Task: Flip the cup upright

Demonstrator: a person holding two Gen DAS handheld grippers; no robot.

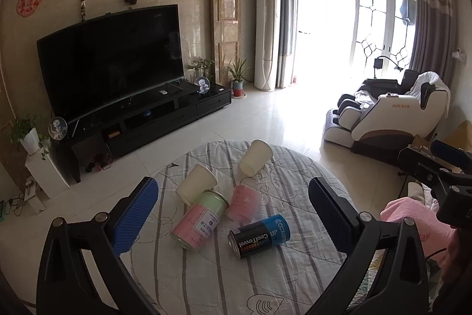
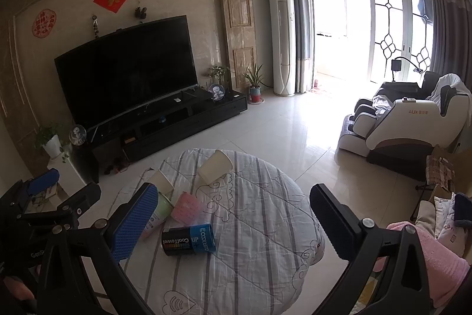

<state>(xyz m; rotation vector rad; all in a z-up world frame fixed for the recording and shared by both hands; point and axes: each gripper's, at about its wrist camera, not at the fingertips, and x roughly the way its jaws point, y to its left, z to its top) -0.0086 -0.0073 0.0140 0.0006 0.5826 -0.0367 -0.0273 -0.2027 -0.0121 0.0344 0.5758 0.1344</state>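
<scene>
Several containers lie on their sides on a round table under a striped quilt [image 1: 295, 182] [image 2: 265, 211]. Two cream paper cups [image 1: 197, 183] [image 1: 255, 157] lie tipped toward the far side; they show in the right wrist view too [image 2: 214, 166] [image 2: 161, 180]. A pink cup [image 1: 244, 202] [image 2: 186, 205], a green-and-pink can [image 1: 198, 220] and a black-and-blue CoolTowel can [image 1: 259, 235] [image 2: 188, 239] lie nearer. My left gripper [image 1: 233, 214] is open and empty, above the near cans. My right gripper [image 2: 233, 223] is open and empty, above the table to the right of the cans.
A black TV stand with a large TV [image 1: 118, 61] stands at the back left. A massage chair [image 1: 392, 114] is at the right. A pink towel [image 2: 427, 253] lies at the right near the table. Tiled floor surrounds the table.
</scene>
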